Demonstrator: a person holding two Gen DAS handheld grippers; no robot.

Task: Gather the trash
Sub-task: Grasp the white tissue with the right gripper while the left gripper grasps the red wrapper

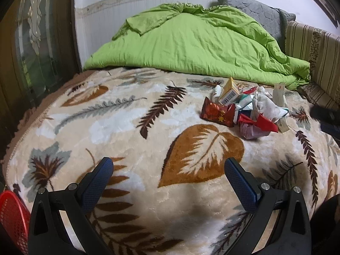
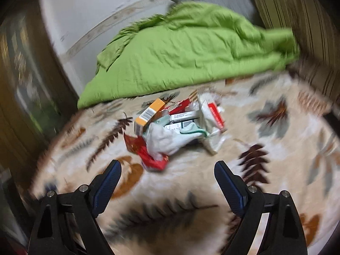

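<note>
Your left gripper [image 1: 169, 165] hovers over the cream leaf-patterned plush blanket [image 1: 131, 114] on the bed, its fingers spread wide and empty. Your right gripper [image 2: 167, 169] is equally wide, holding nothing (its view is blurred). The heap of trash [image 1: 244, 108], with a yellow cardboard box [image 1: 229, 93], a dark red foil wrapper [image 1: 216, 113] and crumpled white tissue [image 2: 165, 140], lies ahead of both, near the rumpled green quilt [image 1: 191, 42]. A red mesh basket [image 1: 12, 216] sits at lower left.

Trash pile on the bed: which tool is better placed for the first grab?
Right, probably. The right tool is open with the trash pile just ahead, nearly centred. The left tool is also open, but the pile sits farther off, to its right.
</note>
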